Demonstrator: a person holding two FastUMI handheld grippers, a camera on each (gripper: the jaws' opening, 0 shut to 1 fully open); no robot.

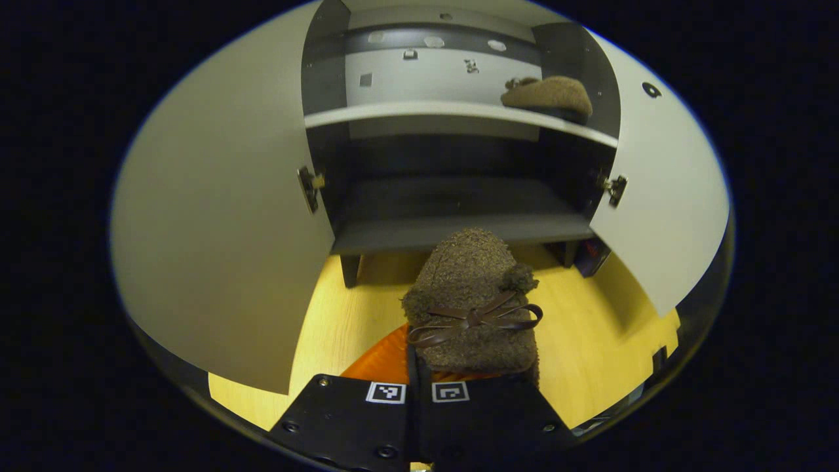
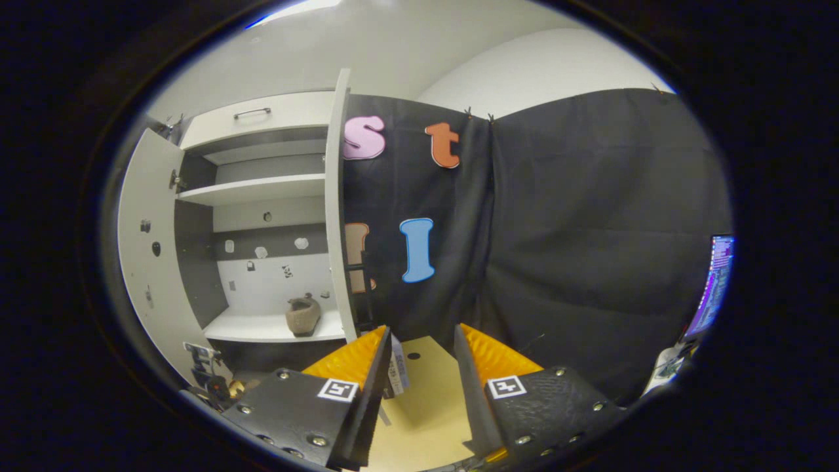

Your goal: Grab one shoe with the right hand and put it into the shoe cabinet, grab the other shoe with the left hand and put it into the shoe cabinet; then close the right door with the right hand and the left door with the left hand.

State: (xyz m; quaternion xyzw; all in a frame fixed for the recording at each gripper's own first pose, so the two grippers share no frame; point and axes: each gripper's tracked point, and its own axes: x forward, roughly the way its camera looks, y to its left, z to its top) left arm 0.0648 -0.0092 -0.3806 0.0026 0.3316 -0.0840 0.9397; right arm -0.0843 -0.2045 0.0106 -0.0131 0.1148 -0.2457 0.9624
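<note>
Left gripper view first: the shoe cabinet (image 1: 459,229), dark inside with pale shelves, stands on a light wooden floor (image 1: 590,328) with both pale doors swung wide, the left door (image 1: 223,216) taking up a big chunk of that side and the right door (image 1: 662,196) angled out on the other. Nothing sits between the gripper and the dark bottom shelf. The left gripper (image 1: 419,367) points straight at the cabinet, low near the floor, its fingers pressed onto the heel end of a fuzzy brown slipper with a dark ribbon bow (image 1: 472,301), toe just short of the bottom shelf's front edge. A second fuzzy brown slipper (image 1: 547,95) already lies at the right end of the pale shelf above.

Right gripper view: the right gripper (image 2: 423,360) is held off to the side with its fingers spread apart and nothing between them, aimed mostly at the black cloth wall (image 2: 590,229). The cabinet is at the left, that second slipper on its lower pale shelf beside the right door's edge.
</note>
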